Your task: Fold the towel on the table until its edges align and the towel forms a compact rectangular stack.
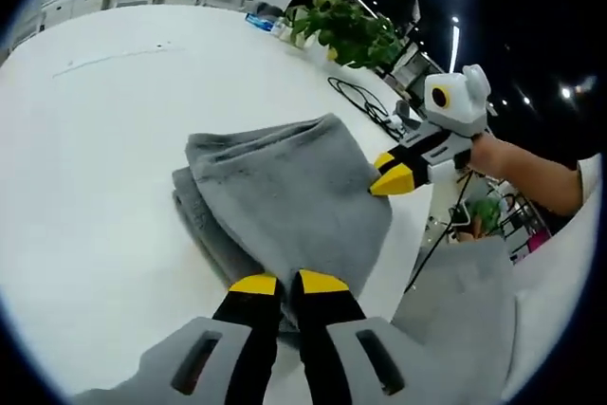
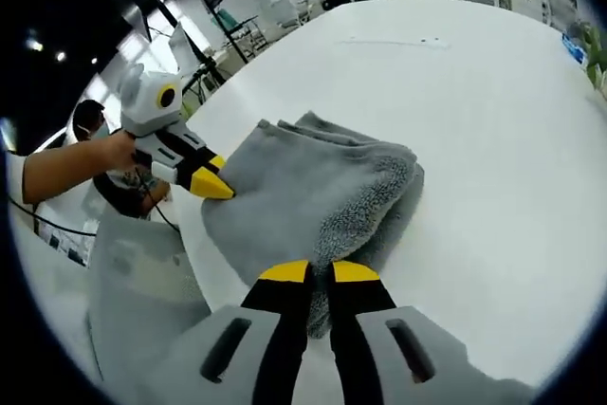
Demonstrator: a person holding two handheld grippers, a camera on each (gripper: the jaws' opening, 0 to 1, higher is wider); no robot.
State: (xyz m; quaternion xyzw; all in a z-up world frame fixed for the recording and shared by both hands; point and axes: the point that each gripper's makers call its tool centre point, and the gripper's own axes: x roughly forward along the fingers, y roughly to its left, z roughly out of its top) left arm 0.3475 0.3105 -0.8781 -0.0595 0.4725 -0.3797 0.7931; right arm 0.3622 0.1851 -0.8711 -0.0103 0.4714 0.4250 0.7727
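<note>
Between both grippers lies the folded grey terry towel (image 1: 285, 201), left gripper (image 1: 288, 283) and right gripper (image 2: 320, 271) each clamped on opposite corners.

Bright, even overhead light; ceiling strip lamps (image 1: 453, 40) glare as white streaks against a dark ceiling in both views. The white table (image 1: 85, 168) is nearly blown out, and the grey towel (image 2: 313, 192) casts only a faint soft shadow. Strong fisheye bending toward the edges, far background soft, towel nap crisp up close.
</note>
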